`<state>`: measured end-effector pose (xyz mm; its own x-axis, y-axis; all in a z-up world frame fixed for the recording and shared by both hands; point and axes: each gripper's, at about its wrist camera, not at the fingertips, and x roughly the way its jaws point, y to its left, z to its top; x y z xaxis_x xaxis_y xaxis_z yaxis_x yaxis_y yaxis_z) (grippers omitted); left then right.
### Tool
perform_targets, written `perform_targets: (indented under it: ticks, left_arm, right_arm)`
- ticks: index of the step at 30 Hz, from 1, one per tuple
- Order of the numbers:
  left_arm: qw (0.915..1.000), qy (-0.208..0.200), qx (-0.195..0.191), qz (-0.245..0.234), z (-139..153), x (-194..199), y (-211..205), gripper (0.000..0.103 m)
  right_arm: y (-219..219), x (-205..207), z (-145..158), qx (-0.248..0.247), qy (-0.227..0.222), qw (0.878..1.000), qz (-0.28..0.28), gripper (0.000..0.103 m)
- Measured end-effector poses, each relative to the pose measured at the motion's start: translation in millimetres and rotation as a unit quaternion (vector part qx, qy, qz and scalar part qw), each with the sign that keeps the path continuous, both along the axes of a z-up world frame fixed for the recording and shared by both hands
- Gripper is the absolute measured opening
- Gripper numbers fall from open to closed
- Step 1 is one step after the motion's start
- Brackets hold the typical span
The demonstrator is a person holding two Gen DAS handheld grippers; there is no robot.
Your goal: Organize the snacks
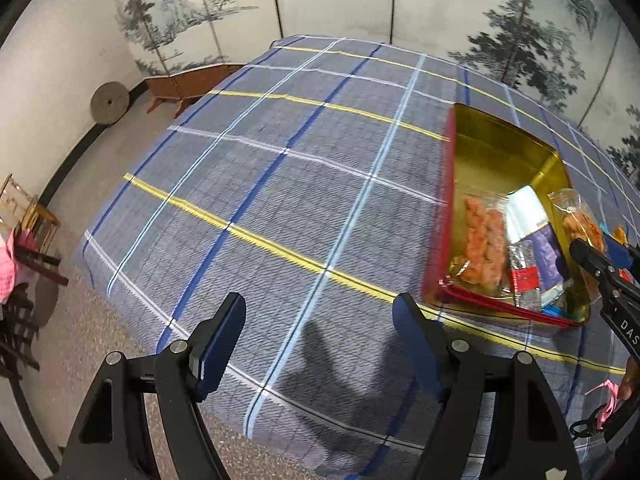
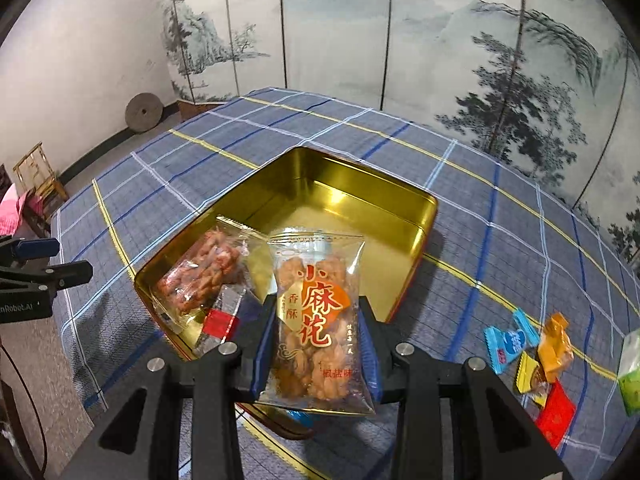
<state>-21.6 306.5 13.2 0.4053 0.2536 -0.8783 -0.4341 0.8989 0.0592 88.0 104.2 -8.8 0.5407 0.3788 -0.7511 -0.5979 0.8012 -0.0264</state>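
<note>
Covering the table point(image 2: 500, 184), a plaid cloth carries the open gold tin point(image 2: 416, 216), already part filled with packets, and the right gripper point(image 2: 318, 344) is clamped across the middle of a clear fried-twist snack bag point(image 2: 316, 312) above the tin's near edge. Light, slippery film over brittle pieces probably wants a gentle mid-bag pinch, while the left gripper point(image 1: 320, 344) hangs wide open and empty beside the tin, and small wrapped candies point(image 2: 532, 356) wait on the cloth.

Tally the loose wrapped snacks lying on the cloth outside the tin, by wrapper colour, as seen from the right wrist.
Blue: 1
Orange: 1
Yellow: 1
Red: 1
Green: 1, cut off at the frame edge
Total: 5
</note>
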Motion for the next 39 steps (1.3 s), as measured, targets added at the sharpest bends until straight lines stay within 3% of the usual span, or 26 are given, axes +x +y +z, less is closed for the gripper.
perform_targets:
  ticks: [32, 37, 39]
  left_arm:
    - [0.9993, 0.016, -0.016, 0.03, -8.7, -9.1, 15.9, 0.073]
    - [0.9992, 0.017, -0.018, 0.03, -11.2, -8.3, 14.0, 0.073]
    - [0.9993, 0.017, -0.019, 0.027, -11.8, -8.3, 12.0, 0.073]
  right_arm:
    - [34.3, 7.9, -23.8, -0.026, 0.015, 0.999, 0.013, 0.038]
    - [34.5, 7.5, -23.9, -0.024, 0.019, 0.999, 0.016, 0.04]
    - [35.0, 6.6, -23.3, -0.027, 0.016, 0.999, 0.016, 0.047]
